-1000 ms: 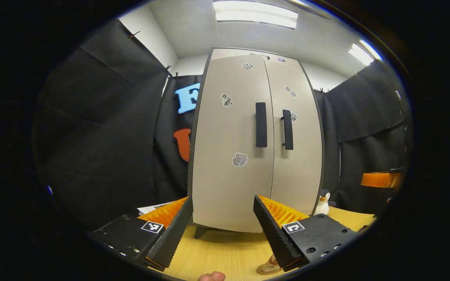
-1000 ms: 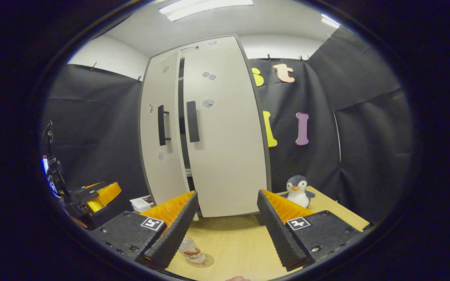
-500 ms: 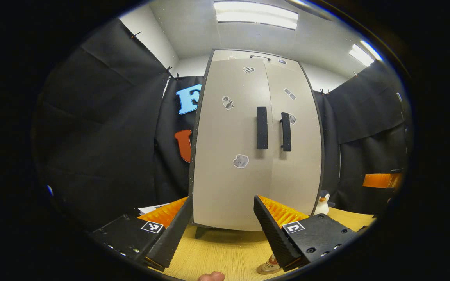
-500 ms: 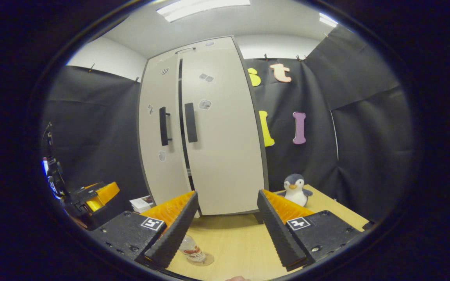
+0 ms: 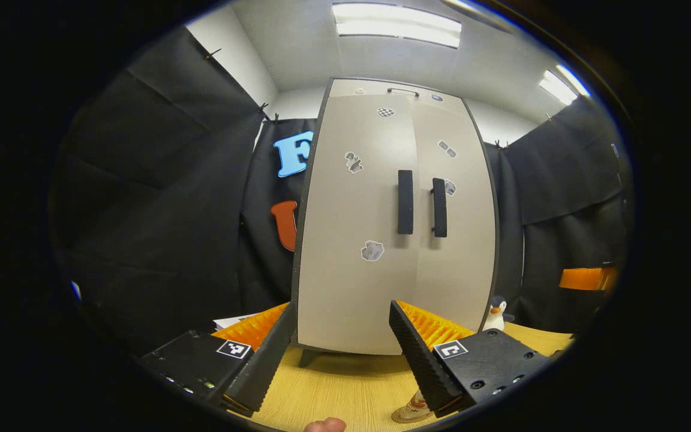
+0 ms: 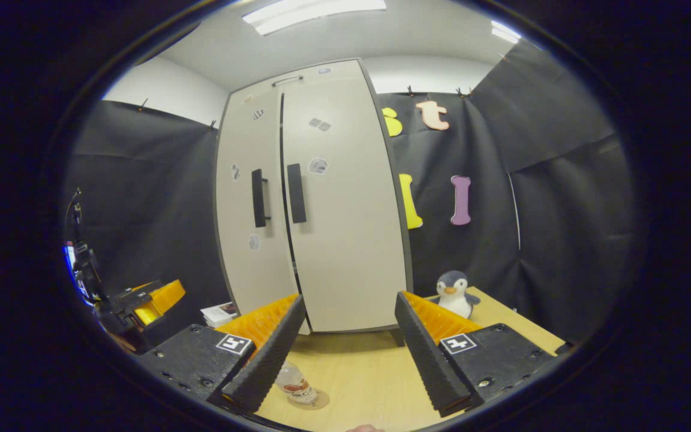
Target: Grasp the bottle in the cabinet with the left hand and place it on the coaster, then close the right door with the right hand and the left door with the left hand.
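A tall beige cabinet (image 5: pixel 393 228) stands at twelve o'clock on a wooden table (image 5: pixel 345 390), with both doors shut or nearly so. In the left gripper view, the left door (image 5: pixel 354 228) and right door (image 5: pixel 456 240) meet flush, their black handles side by side. The left gripper (image 5: pixel 333 354) hangs back from the cabinet, its jaws spread wide and holding nothing.

The bottle (image 6: pixel 294 384) stands on the coaster (image 6: pixel 312 401) at about seven o'clock in the right gripper view, partly hidden behind that gripper's left finger. The right gripper (image 6: pixel 345 354) is also spread wide and empty.

By my reading, the task is at its final step or finished: bottle placed, doors closed. The next move may only call for checking the seam and drawing both tools away.

The right gripper view adds a thin dark line between the doors, a toy penguin (image 6: pixel 453 293) at three o'clock, and the left gripper (image 6: pixel 141 303) at eight o'clock.
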The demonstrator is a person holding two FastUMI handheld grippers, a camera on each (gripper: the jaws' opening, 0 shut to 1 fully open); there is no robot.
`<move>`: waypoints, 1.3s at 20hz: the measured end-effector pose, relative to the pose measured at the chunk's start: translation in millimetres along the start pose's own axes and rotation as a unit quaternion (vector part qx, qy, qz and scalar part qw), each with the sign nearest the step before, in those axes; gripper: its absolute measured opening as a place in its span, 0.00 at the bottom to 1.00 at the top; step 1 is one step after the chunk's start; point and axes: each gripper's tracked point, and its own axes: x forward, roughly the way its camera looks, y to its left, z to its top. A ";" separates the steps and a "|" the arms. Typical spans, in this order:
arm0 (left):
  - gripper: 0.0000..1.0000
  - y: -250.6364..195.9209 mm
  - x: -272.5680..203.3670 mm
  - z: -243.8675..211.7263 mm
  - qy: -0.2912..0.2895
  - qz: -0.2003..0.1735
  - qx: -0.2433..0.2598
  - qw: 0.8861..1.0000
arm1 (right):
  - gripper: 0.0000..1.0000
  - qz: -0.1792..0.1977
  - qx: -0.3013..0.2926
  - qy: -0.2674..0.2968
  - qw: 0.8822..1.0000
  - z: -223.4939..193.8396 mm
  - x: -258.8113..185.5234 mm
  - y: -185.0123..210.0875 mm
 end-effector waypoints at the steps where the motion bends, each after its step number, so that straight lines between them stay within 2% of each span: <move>1: 0.95 0.2 -0.3 -0.4 0.001 0.000 -0.001 1.000 | 0.99 0.004 0.002 -0.001 1.000 0.2 -1.5 0.2; 5: 0.95 0.5 -0.1 -0.3 -0.001 0.001 0.002 1.000 | 0.99 0.007 -0.002 -0.001 1.000 -1.0 -3.5 1.9; 6: 0.99 -0.4 0.0 -1.1 -0.001 0.000 0.002 1.000 | 0.99 0.007 -0.002 0.000 1.000 -0.9 -2.8 0.6; 7: 0.95 -1.8 0.3 -1.3 0.000 -0.001 0.001 1.000 | 0.99 0.007 -0.001 0.001 1.000 -1.4 -2.4 1.1; 8: 0.99 -1.7 0.2 -2.1 0.000 -0.001 0.001 1.000 | 0.99 0.007 0.000 0.001 1.000 -1.5 -2.0 1.2; 10: 0.95 -1.5 0.4 -2.3 0.001 0.000 0.003 1.000 | 0.99 0.008 0.001 0.003 1.000 -2.1 -1.0 2.0; 24: 0.95 -1.5 3.9 -3.8 0.002 -0.003 0.004 1.000 | 0.99 0.004 -0.001 0.003 1.000 -3.2 5.1 0.6; 25: 0.99 -1.5 3.4 -3.5 0.002 -0.003 0.004 1.000 | 0.99 0.005 -0.001 0.002 1.000 -2.9 5.2 1.6; 26: 0.95 -0.8 3.7 -3.6 0.002 -0.002 0.003 1.000 | 0.99 0.005 -0.002 0.003 1.000 -2.4 5.5 2.3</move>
